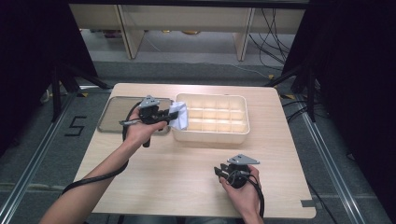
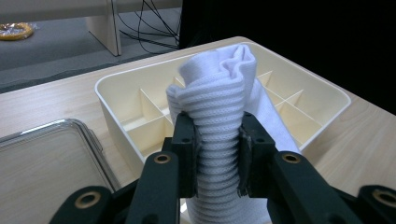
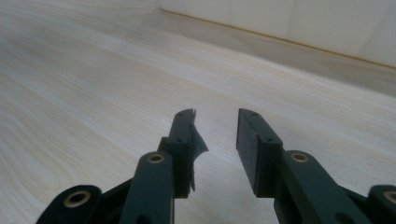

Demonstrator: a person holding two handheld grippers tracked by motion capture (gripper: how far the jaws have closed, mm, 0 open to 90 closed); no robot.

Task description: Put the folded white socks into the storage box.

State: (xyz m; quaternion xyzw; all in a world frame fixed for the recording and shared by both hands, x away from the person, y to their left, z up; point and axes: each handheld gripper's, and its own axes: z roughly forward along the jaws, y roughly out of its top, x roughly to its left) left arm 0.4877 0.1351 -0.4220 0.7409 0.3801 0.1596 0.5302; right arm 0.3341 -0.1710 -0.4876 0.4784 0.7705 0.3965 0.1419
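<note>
Near edge: right gripper (image 1: 220,172) low over bare pale wood-grain tabletop (image 1: 187,168), jaws apart, nothing between them (a small dark flap hanging off one pad, nature unclear).

Mid-table: left gripper (image 2: 217,154) clamped on white ribbed knit cloth (image 2: 219,107), bunched into an upright roll, pads pressing both flanks, fabric bulging above and below the pinch. Held at the near-left corner of the cream plastic divided organiser box (image 1: 212,136), over its rim, not yet set into a cell.

Handling, judged: light, soft, fully limp; no breakage risk. Ribs give the pads good bite, little chance of slipping, but loose folds likely to flop open and snag on dividers. Best grip across the thick middle of the roll, as now, keeping the bundle compact.

Box: rigid, smooth, matte, rounded corners, thin straight partitions forming a grid of cells, those in sight bare.

Left of box: flat rectangular metal tray (image 1: 112,100), shiny raised rim, rounded corners.

Beyond: grey floor, pale furniture legs, trailing cables.
</note>
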